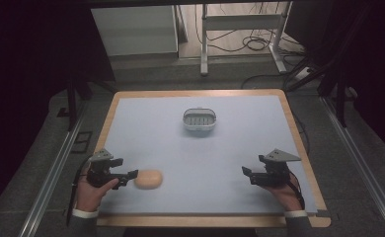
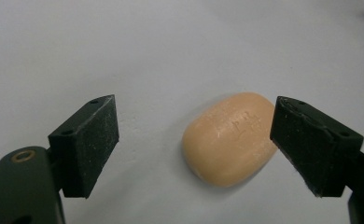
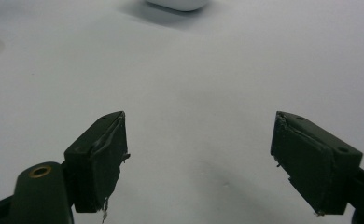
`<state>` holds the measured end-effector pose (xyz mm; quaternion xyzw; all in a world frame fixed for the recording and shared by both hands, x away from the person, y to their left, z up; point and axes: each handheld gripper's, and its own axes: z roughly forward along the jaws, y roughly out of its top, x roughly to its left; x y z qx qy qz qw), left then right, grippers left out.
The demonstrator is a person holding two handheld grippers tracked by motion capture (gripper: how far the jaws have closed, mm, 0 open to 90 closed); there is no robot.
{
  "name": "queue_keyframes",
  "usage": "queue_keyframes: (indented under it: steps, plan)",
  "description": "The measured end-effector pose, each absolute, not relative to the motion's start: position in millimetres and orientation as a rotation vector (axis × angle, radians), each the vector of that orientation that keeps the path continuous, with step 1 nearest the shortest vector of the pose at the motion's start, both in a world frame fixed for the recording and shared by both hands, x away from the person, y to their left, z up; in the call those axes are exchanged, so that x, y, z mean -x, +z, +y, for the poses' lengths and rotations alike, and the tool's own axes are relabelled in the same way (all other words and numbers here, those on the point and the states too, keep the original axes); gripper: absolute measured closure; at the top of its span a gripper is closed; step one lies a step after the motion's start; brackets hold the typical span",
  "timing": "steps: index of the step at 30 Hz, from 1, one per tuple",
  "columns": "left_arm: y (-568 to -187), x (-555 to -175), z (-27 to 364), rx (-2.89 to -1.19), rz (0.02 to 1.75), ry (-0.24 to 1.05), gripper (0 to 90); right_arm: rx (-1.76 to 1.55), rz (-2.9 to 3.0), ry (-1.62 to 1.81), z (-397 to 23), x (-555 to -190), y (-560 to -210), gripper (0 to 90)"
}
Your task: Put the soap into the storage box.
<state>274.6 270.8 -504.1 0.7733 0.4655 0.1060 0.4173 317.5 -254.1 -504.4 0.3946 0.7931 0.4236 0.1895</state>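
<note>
Desk frame (image 1: 240,37) & cables (image 1: 252,44) behind table (image 1: 205,94).

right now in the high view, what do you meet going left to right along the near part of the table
left gripper held in a hand, jaws open → peach oval soap bar → bare pale blue mat → right gripper held in a hand, jaws open

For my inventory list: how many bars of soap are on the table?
1. The soap bar lies near the table's front left, between the open jaws of the left gripper. None seems hidden.

Right gripper (image 3: 199,158) spread wide over mat (image 3: 208,79); possibly dish (image 3: 178,3) beyond
</note>
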Motion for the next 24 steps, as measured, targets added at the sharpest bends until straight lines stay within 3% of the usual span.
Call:
queue_keyframes:
  steps: [24]
  plan:
    - [-489,-270,249,-2.092,0.992,0.288,16.4,-1.169,2.188,1.174,-265,-321,-506,18.5]
